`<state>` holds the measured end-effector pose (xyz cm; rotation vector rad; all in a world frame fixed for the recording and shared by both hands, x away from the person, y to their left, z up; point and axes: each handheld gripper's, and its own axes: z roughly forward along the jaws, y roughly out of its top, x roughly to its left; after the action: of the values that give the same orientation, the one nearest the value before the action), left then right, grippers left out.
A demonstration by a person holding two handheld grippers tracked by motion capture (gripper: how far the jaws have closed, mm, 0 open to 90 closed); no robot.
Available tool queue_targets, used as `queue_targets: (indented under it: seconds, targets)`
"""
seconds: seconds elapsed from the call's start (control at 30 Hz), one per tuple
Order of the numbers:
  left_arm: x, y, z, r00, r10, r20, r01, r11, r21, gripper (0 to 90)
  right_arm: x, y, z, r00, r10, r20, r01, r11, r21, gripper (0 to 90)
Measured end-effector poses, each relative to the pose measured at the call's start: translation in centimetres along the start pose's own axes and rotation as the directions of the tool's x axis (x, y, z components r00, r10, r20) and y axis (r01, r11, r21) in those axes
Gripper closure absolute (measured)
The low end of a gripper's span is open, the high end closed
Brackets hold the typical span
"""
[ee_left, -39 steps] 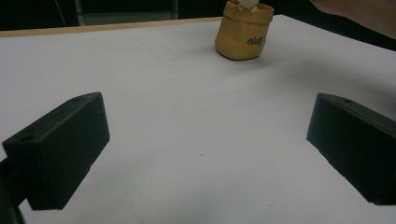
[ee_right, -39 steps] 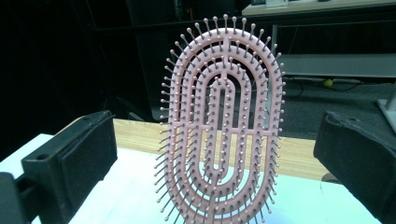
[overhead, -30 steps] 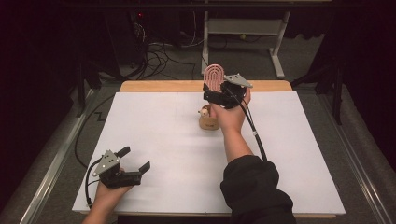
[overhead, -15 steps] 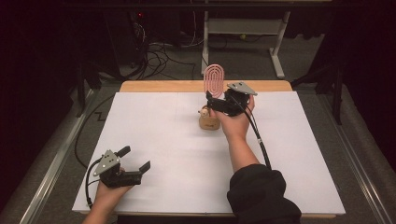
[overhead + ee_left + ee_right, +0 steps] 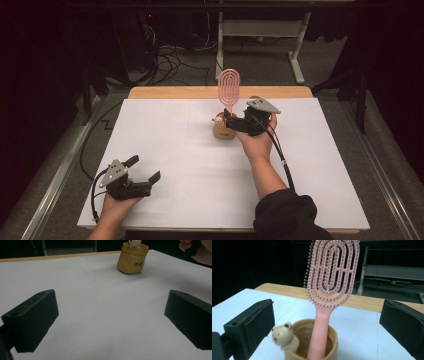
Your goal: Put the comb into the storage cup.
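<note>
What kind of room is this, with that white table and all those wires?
Probably a lab or recording workspace: a white-covered table under dark surroundings, loose cables on the floor behind, and hand-held tongs beside a pink hairbrush standing in a cup.

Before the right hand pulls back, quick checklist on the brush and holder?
1. Right tongs open, jaws either side of the brush without touching it: ok.
2. Brush handle down inside the holder, head up: ok.
3. Brush leaning against the holder's rim or standing free: cannot tell.
4. Holder upright on the white table: ok.
5. Left tongs open, low near the table's front left corner, well apart from the holder: ok.
</note>
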<state>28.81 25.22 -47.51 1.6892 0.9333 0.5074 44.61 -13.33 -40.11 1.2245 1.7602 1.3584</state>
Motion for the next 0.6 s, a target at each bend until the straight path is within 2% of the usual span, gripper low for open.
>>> queue_targets:
  seconds: [0.23,0.3,0.6]
  targets:
    - [0.0,0.1,-0.1,1.0000,0.005,-0.001,-0.005,1.0000,-0.002,0.0,0.5,-1.3,-1.6,0.9992,-0.026,-0.031,0.026,1.000,0.007,0.4]
    - [0.0,0.1,-0.2,1.0000,0.006,-0.002,-0.006,1.0000,-0.002,0.0,0.7,-1.9,-1.9,0.9983,-0.045,-0.035,0.046,0.999,0.012,0.4]
    - [0.2,0.1,-0.2,1.0000,0.006,-0.005,-0.006,1.0000,-0.004,0.0,0.8,-4.9,-3.1,0.9970,-0.050,-0.059,0.054,0.997,0.057,0.5]
